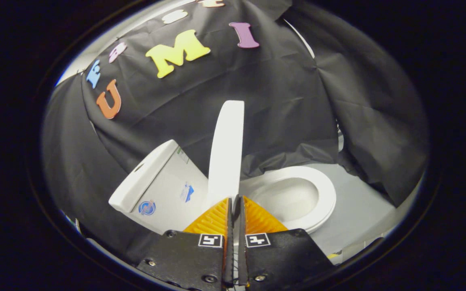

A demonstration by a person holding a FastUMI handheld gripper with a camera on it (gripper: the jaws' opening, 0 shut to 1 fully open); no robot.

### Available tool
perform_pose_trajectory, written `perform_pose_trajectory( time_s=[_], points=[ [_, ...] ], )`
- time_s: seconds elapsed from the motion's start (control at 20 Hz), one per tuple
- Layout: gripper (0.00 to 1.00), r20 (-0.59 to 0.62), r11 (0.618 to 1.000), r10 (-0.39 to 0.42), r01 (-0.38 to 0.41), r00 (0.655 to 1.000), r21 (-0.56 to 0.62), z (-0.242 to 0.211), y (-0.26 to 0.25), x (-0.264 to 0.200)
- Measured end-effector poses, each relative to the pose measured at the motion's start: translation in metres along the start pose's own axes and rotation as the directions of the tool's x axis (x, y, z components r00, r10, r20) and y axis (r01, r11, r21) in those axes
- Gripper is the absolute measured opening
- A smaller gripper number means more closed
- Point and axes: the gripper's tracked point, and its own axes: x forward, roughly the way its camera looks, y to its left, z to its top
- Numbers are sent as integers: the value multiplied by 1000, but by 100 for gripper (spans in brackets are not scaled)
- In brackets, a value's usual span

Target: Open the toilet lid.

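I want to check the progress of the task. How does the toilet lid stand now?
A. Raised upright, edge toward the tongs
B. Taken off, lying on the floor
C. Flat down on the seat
A: the toilet lid stands upright just beyond the closed tongs, leaving the seat and bowl uncovered.

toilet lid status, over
tongs shut, empty, just short of the lid's edge. toilet lid raised upright, seat and bowl exposed. nothing in the way.
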Motion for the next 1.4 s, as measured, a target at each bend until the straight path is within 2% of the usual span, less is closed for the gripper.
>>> perform_pose_trajectory(
  time_s=[0.55, 1.1, 1.4],
  points=[
    [8, 11, 991, -6, 8, 1000, -137, -2, 40, 5],
    [8, 54, 955, -12, 28, 998, -295, -9, 85, 9],
    [8, 57, 946, -9, 27, 998, -324, -15, 106, 12]
  ],
)
